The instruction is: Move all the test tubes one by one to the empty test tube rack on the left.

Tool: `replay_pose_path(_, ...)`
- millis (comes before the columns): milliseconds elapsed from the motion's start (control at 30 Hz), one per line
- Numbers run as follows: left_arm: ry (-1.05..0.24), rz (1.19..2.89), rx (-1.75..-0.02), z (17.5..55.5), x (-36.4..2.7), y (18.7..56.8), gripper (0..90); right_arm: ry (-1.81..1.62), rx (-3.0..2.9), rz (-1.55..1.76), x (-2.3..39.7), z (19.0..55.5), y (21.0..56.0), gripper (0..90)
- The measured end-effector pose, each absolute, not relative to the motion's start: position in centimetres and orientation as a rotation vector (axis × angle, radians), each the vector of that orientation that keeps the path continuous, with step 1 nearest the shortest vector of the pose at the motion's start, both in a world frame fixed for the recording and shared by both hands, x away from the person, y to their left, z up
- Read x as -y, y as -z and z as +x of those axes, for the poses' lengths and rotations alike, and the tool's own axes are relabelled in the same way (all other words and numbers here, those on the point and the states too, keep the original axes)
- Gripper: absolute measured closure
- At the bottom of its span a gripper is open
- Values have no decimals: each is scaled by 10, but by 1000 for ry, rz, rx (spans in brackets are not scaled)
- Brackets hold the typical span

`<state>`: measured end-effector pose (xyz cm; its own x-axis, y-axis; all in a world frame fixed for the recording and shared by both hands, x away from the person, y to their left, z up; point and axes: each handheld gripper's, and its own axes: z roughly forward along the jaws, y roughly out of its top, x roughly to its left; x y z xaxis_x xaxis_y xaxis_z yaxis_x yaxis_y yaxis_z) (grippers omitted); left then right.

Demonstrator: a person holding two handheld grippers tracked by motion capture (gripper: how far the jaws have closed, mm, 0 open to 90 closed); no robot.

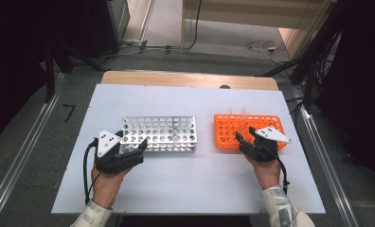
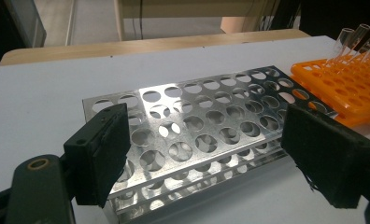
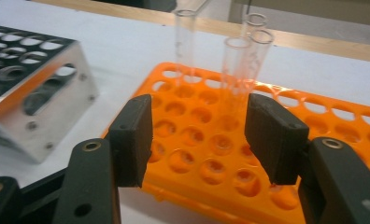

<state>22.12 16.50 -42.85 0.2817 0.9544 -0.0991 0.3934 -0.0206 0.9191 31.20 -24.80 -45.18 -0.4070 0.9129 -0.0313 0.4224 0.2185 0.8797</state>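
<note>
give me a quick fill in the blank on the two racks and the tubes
1. The glass tubes stand in the ____ rack.
2. The metal rack holds ____ tubes.
3. The left gripper is nearest the ____ rack.
4. The right gripper has its jaws ____.

Missing words: orange; no; metal; open

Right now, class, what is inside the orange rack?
The orange rack holds clear glass tubes standing upright near its far edge; four show from the right gripper view. The other holes in sight look empty. The right gripper hides some of the near holes.
</note>
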Motion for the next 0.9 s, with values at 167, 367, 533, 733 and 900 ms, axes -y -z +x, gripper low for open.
replay_pose_path(167, -730, 1591, -1270, 221, -164, 429, 157, -1105, -1912, 1257, 248, 324, 455, 454)
replay_pose_path(367, -730, 1598, -1274, 222, -163, 431, 158, -1038, -1905, 1279, 244, 340, 465, 530)
replay_pose_path(533, -732, 1596, -1276, 223, -164, 431, 158, -1028, -1889, 1304, 244, 348, 468, 592)
replay_pose_path(733, -729, 1606, -1272, 223, -163, 432, 158, -1015, -1893, 1324, 243, 350, 471, 634)
replay_pose_path(900, -725, 1608, -1269, 222, -162, 432, 158, -1016, -1898, 1317, 242, 351, 472, 657)
